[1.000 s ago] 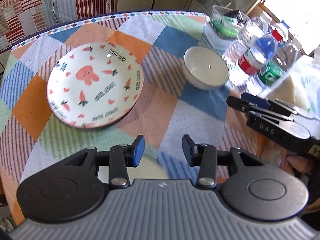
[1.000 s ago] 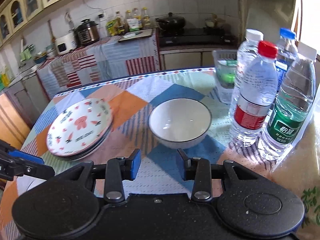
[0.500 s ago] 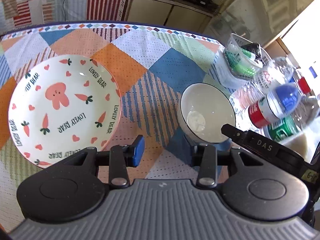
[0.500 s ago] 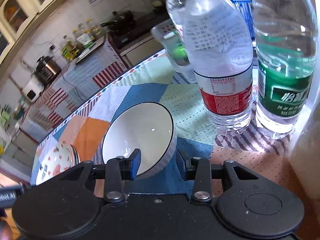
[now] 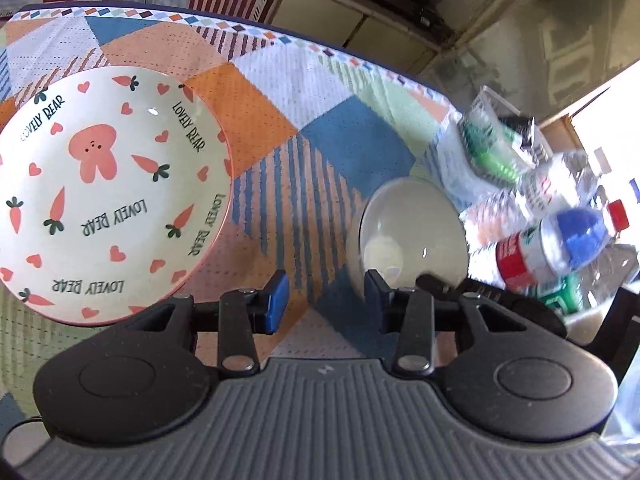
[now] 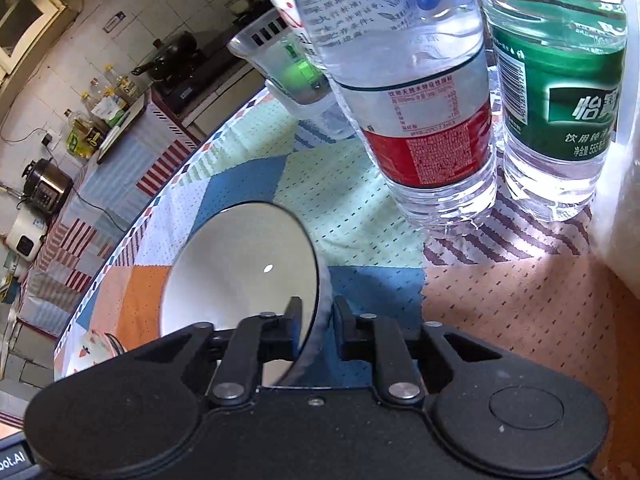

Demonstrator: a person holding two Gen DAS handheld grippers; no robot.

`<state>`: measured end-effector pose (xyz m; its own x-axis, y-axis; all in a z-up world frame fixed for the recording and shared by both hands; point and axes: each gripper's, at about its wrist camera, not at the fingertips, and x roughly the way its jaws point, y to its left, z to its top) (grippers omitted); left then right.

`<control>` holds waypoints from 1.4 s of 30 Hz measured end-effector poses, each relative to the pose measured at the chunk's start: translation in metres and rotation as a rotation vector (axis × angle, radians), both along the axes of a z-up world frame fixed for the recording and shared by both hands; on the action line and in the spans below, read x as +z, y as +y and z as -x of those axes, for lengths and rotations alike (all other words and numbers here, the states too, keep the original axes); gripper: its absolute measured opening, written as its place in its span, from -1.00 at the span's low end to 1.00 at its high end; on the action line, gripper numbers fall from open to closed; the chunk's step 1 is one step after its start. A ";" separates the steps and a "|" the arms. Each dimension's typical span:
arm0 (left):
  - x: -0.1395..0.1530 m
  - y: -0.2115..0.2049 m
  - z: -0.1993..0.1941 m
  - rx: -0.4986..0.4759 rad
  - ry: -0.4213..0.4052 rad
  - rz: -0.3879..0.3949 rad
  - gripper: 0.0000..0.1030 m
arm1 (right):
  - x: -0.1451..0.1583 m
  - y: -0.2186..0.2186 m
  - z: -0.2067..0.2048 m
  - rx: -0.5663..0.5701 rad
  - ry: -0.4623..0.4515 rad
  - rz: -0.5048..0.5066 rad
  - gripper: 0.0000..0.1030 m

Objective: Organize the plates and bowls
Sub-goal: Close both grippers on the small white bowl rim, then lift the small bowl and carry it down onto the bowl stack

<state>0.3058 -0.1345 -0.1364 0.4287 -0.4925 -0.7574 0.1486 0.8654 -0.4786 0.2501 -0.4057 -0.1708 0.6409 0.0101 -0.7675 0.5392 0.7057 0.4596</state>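
White glazed bowl (image 6: 240, 272) rim sits between the right gripper (image 6: 316, 326) jaws, one finger inside the wall, one outside, narrowed close around it; whether the pads are actually biting the rim I cannot tell, a sliver of gap seems to show. Bowl looks tilted in the right wrist view, though that may be camera angle. Left gripper (image 5: 326, 300) jaws stand wide apart, holding nothing, hovering over the cloth between the plate stack (image 5: 108, 188) and the bowl.

Step in hand, as I judge it: pinch the bowl rim and carry it toward the plates. To do it well: seat the pads deep on the wall before lifting, since glazed ceramic is slick and a rim-only pinch can pivot; lift straight, swing away from the bottles (image 6: 420, 120), which stand near on the right and are tall, clear plastic, easy to knock over.

Plates: shallow, round, glossy, cream with pink rabbit, carrots, "LOVELY BEAR" lettering, orange edge. Bowl: deep, round, thin dark rim line. Tablecloth (image 5: 320, 128): patchwork print, dotted weave, soft, some grip. Clear plastic tub (image 6: 280, 60) sits behind the bottles.
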 end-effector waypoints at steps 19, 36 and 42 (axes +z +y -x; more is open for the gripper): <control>-0.025 -0.002 -0.021 -0.056 0.077 0.072 -0.89 | 0.004 -0.002 0.002 0.054 0.053 -0.043 -0.79; 0.010 0.027 0.018 -0.121 0.114 -0.017 -0.89 | 0.034 0.031 0.038 0.182 0.077 0.000 -0.75; 0.045 0.046 0.040 -0.184 0.090 -0.049 -0.88 | 0.063 0.045 0.055 0.231 0.058 -0.004 -0.75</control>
<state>0.2656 -0.0889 -0.0917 0.2642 -0.5181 -0.8135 0.2645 0.8500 -0.4555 0.1950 -0.3603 -0.1083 0.5761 0.1549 -0.8026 0.3888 0.8118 0.4357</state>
